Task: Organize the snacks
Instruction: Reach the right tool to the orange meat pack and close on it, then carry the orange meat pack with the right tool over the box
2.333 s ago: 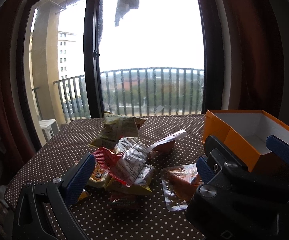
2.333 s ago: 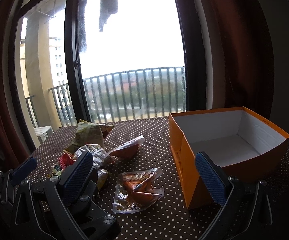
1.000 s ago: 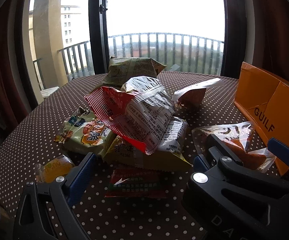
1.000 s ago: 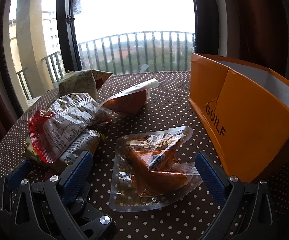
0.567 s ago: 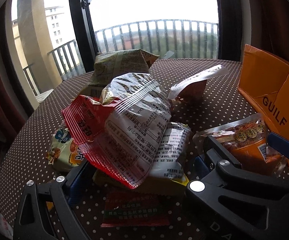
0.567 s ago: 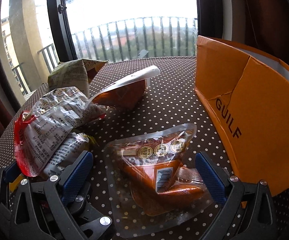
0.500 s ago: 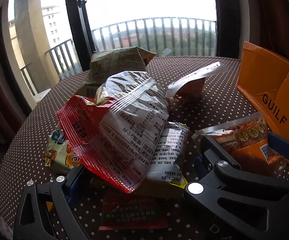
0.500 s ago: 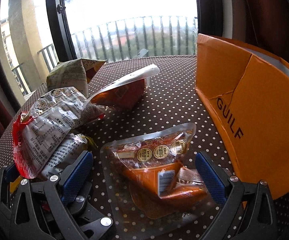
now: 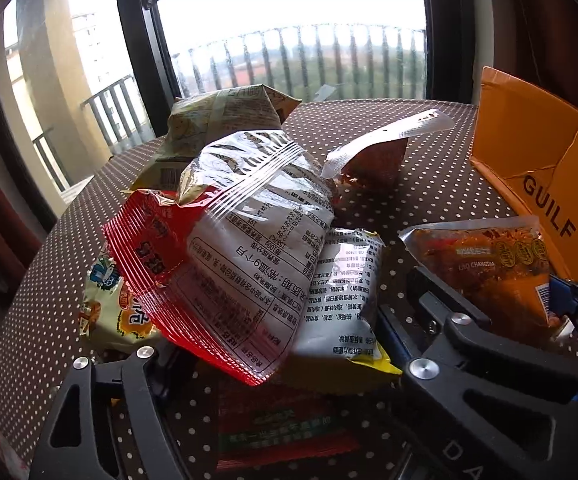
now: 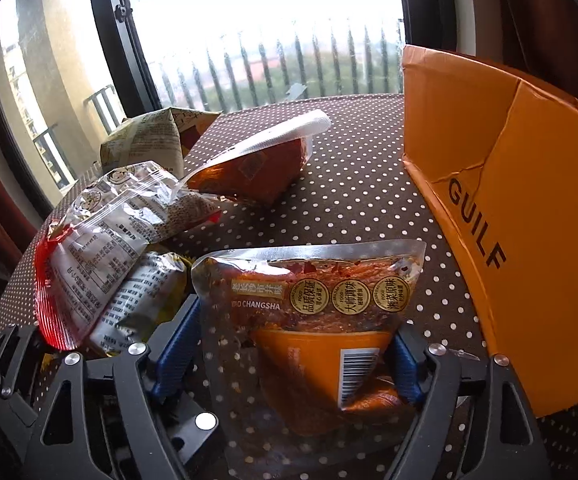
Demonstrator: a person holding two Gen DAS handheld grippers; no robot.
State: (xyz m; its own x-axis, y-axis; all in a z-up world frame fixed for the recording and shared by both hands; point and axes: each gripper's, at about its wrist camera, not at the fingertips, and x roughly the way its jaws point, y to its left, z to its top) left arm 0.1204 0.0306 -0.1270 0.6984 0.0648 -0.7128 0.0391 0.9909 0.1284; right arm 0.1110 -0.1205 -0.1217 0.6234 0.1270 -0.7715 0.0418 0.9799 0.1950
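Note:
A pile of snack bags lies on a brown dotted table (image 9: 429, 184). My left gripper (image 9: 269, 356) is open around the red and silver bag (image 9: 225, 256) that tops the pile, with a yellow-edged silver bag (image 9: 341, 300) beside it. My right gripper (image 10: 293, 352) is open, its blue pads on either side of a clear pouch of orange spicy snack (image 10: 321, 320), which also shows in the left wrist view (image 9: 485, 268). An orange box marked GUILF (image 10: 509, 208) stands to the right.
A green-yellow bag (image 9: 225, 116) and a tilted red pouch with a white seal (image 9: 377, 152) lie farther back. A small red-green packet (image 9: 281, 428) lies under the left gripper. The balcony window is behind the table.
Both grippers have moved forward and down. The left one now straddles the red and silver bag; the right one now straddles the orange pouch, and its jaws have narrowed.

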